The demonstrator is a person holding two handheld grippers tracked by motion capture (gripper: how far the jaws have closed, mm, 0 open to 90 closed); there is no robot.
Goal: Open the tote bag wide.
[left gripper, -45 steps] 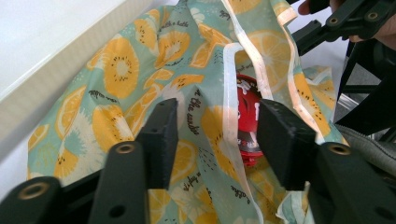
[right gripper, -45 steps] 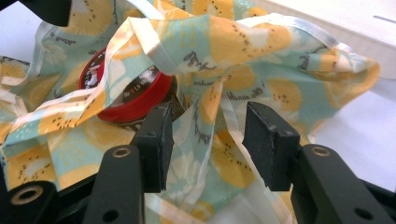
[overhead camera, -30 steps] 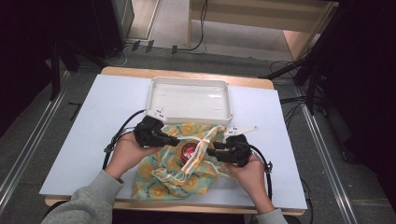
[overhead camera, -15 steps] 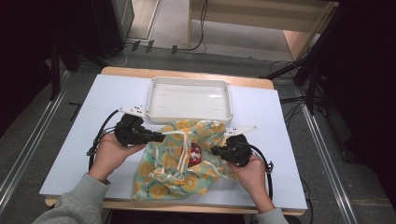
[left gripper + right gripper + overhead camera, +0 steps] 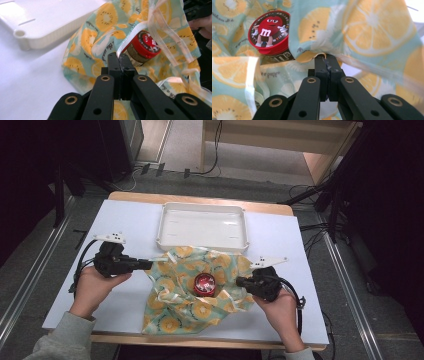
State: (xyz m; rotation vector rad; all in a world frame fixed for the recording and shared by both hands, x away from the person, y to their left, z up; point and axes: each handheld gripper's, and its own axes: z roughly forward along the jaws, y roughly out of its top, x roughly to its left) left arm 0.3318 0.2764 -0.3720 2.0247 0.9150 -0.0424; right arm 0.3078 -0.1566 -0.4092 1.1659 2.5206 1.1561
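Both tools clamped on bag: left tool [image 5: 148, 264] pinching left rim, right tool [image 5: 239, 281] just closed on right rim. Fruit-print bag [image 5: 190, 292] mid-table, red-lidded candy jar [image 5: 204, 284] inside (mouth stretched wide). Risk: thin fabric slips out, mouth sags shut over jar.

A lemon-print drawstring bag [image 5: 200, 292] in pale green and yellow lies crumpled at the near middle of the table, its mouth spread wide left to right. Inside stands a candy tub with a red lid [image 5: 204, 284], upright in the cloth folds, the lid's cartoon figure facing up.
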